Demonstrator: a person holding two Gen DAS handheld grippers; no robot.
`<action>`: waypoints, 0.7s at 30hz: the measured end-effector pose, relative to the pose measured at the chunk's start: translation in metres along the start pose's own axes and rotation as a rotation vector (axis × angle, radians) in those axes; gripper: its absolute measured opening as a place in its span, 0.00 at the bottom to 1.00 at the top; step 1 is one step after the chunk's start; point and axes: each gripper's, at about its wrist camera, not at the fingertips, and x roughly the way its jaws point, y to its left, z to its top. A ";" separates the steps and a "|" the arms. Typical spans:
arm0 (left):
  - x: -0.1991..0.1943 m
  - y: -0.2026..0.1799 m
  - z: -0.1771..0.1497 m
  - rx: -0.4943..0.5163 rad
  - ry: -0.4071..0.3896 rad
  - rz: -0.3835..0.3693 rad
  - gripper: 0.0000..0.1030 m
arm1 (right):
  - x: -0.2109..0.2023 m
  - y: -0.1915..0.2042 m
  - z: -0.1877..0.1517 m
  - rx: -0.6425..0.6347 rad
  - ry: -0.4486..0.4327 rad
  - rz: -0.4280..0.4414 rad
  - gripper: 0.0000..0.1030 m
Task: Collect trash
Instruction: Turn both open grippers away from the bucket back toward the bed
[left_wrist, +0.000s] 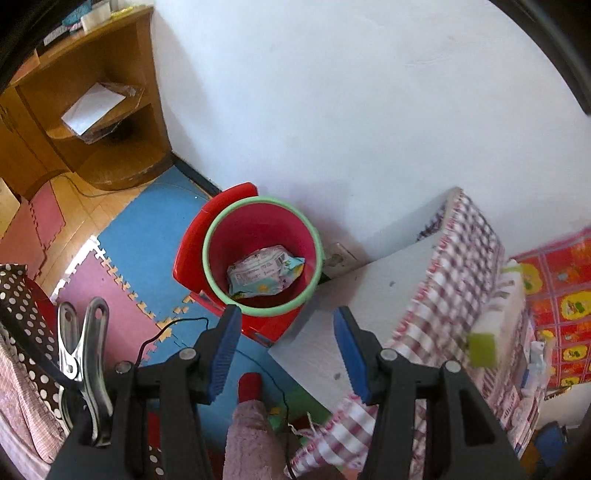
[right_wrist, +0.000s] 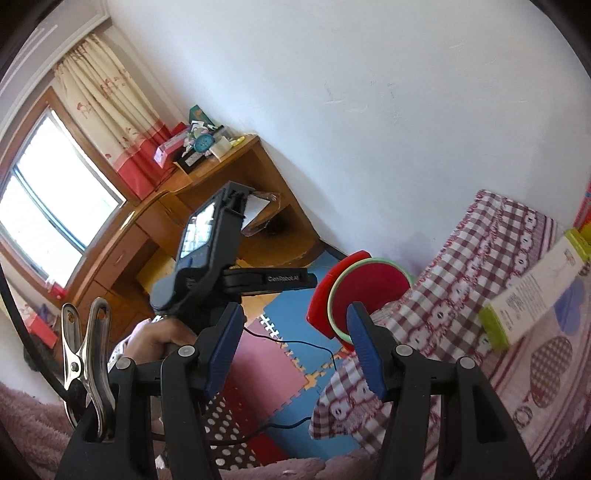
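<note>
A: What is lying in the bin (left_wrist: 258, 254)?

B: A crumpled packet (left_wrist: 264, 271) is lying on its bottom. The bin is standing on the floor mats (left_wrist: 147, 236), beside the bed (left_wrist: 465, 258).

A: And the left claw (left_wrist: 288, 354)?

B: It is hanging above the bin, its jaws standing about half open, gripping nothing.

A: The right claw (right_wrist: 295, 350)?

B: It is also standing half open and empty, over the bed edge, touching nothing.
</note>
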 end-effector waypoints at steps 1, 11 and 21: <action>-0.006 -0.006 -0.004 0.009 -0.005 -0.005 0.53 | -0.006 -0.002 -0.003 0.002 -0.004 0.000 0.59; -0.041 -0.059 -0.045 0.042 -0.027 -0.045 0.53 | -0.056 -0.023 -0.026 0.024 -0.027 0.005 0.59; -0.067 -0.116 -0.087 0.109 -0.058 -0.071 0.53 | -0.108 -0.052 -0.056 0.038 -0.058 -0.037 0.59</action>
